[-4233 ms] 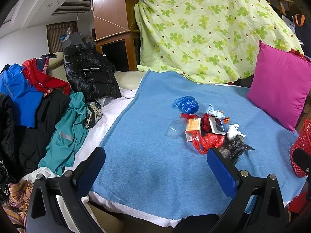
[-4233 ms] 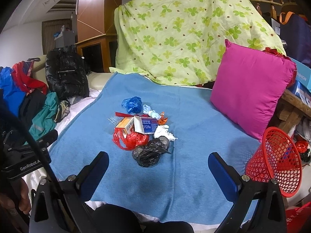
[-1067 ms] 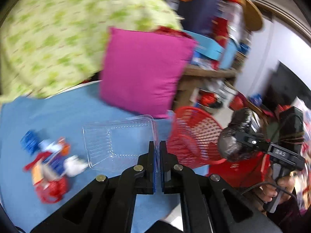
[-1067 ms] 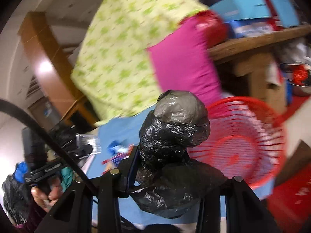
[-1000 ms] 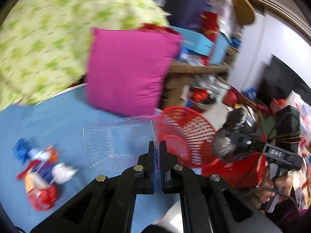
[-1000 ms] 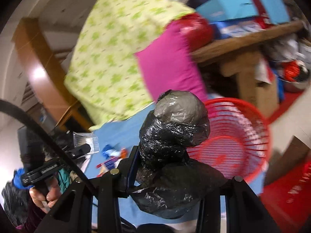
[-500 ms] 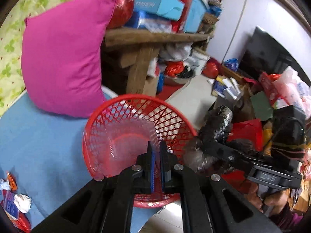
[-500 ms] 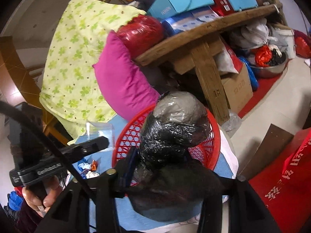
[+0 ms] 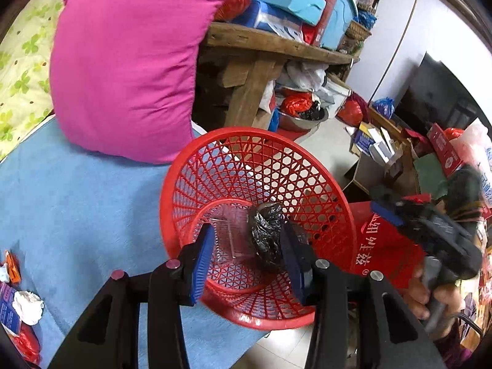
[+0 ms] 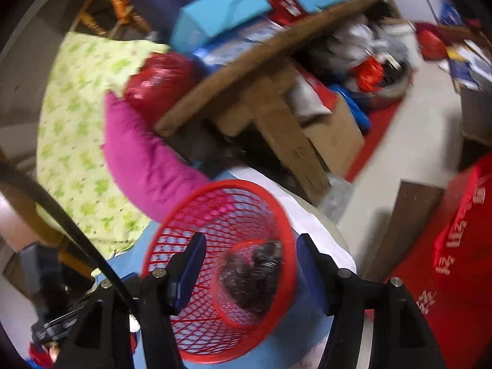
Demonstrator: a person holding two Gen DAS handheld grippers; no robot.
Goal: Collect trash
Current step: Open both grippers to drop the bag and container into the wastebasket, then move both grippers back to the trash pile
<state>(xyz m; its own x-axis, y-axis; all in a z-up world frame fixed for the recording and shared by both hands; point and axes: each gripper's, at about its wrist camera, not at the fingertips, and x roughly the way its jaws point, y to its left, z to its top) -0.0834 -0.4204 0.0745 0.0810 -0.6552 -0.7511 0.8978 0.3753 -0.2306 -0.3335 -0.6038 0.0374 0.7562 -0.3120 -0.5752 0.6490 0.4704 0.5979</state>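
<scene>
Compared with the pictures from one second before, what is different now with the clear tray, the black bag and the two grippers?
Both were let go. The clear plastic tray and the black bag now lie inside the red basket. The left hand-held gripper and the right hand-held gripper, each clamped on its item before, are opening with nothing between the pads. The pink pillow and the remaining trash on the blue blanket stayed put.

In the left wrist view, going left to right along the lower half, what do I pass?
Crumpled white tissue → blue blanket → red mesh plastic basket holding a clear plastic tray and, right of it, a crumpled black plastic bag → red printed bag → right claw in the person's hand.
</scene>
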